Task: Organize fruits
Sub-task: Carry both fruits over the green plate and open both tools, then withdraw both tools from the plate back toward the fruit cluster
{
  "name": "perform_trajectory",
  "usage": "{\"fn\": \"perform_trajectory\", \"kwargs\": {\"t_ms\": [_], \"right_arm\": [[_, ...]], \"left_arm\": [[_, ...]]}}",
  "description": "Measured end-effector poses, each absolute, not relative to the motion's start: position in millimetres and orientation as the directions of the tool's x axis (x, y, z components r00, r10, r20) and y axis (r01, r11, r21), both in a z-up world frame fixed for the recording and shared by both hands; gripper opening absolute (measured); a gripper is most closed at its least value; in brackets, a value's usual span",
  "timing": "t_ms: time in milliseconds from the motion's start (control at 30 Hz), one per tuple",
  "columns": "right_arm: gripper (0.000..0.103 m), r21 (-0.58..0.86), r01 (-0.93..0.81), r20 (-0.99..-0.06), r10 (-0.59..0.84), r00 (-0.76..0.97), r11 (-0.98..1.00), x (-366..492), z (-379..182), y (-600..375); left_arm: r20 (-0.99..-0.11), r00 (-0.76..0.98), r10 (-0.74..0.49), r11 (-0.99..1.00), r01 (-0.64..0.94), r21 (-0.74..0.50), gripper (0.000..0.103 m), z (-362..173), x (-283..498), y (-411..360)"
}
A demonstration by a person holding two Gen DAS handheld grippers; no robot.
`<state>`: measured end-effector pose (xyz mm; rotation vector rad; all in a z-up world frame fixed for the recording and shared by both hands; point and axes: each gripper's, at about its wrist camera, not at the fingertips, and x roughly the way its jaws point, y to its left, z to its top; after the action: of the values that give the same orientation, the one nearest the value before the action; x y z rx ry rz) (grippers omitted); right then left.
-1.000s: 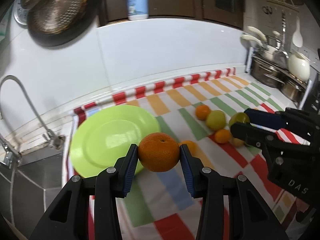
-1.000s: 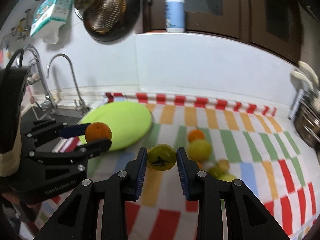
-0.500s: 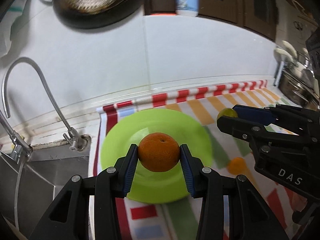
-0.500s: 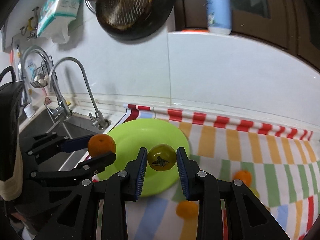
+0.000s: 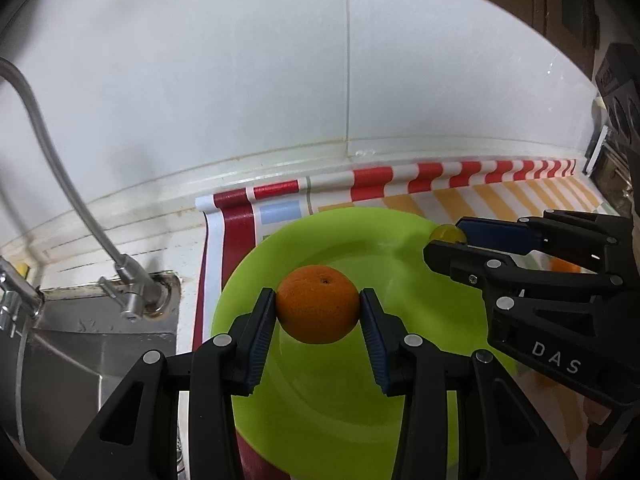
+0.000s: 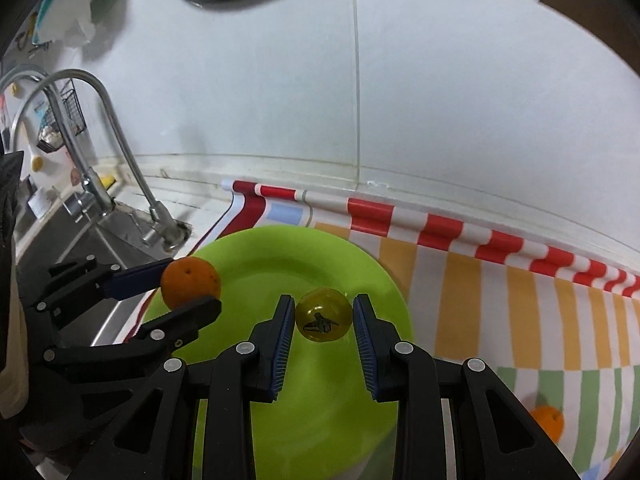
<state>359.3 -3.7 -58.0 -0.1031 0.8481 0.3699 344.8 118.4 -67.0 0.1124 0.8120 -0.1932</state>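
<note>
The left claw (image 5: 318,312) gripped a round orange tangerine (image 5: 318,309) above a lime-green round plate (image 5: 344,420). The right claw (image 6: 323,322) clenched a small yellow-green fruit with a dark sticker (image 6: 323,314) over the same plate, which sat on a striped cloth (image 6: 520,320) covering the counter.

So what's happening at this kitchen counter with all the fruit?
A person is sorting fruit with two tools. The left hand-held gripper clamps an orange, and the right hand-held gripper clamps a small yellow-green fruit. Both hover above the lime-green plate beside the sink; neither fruit is set down yet.
</note>
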Motion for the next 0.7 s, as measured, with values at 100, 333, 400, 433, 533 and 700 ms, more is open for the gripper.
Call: {"fn": "perform_trajectory", "kwargs": {"t_ms": [100, 333, 400, 433, 533, 700], "right_arm": [[0.031, 0.059, -0.358, -0.768, 0.272, 0.58, 0.932, 369.2, -67.2, -0.8], [0.032, 0.062, -0.362, -0.788, 0.268, 0.554, 0.93, 375.5, -80.8, 0.3], [0.032, 0.061, -0.354, -0.784, 0.264, 0.562, 0.933, 373.7, -79.6, -1.3], [0.032, 0.063, -0.351, -0.778, 0.266, 0.569, 0.934, 372.1, -77.6, -2.5], [0.04, 0.064, -0.336, -0.766, 0.263, 0.587, 0.94, 366.0, -69.9, -7.0], [0.04, 0.069, -0.307, -0.719, 0.26, 0.644, 0.949, 339.8, -44.6, -17.5]], "left_arm": [[-0.743, 0.656, -0.131, 0.976, 0.216, 0.018, 0.042, -75.4, 351.6, 118.7], [-0.762, 0.635, -0.127, 0.978, 0.208, 0.011, 0.043, -84.6, 360.4, 119.0], [-0.752, 0.648, -0.121, 0.98, 0.2, 0.015, 0.044, -81.3, 357.5, 119.9], [-0.746, 0.657, -0.114, 0.98, 0.197, 0.024, 0.044, -78.5, 355.6, 119.8], [-0.723, 0.683, -0.104, 0.981, 0.191, 0.039, 0.051, -66.1, 344.7, 120.0], [-0.68, 0.729, -0.079, 0.98, 0.181, 0.08, 0.058, -39.2, 315.8, 117.1]]}}
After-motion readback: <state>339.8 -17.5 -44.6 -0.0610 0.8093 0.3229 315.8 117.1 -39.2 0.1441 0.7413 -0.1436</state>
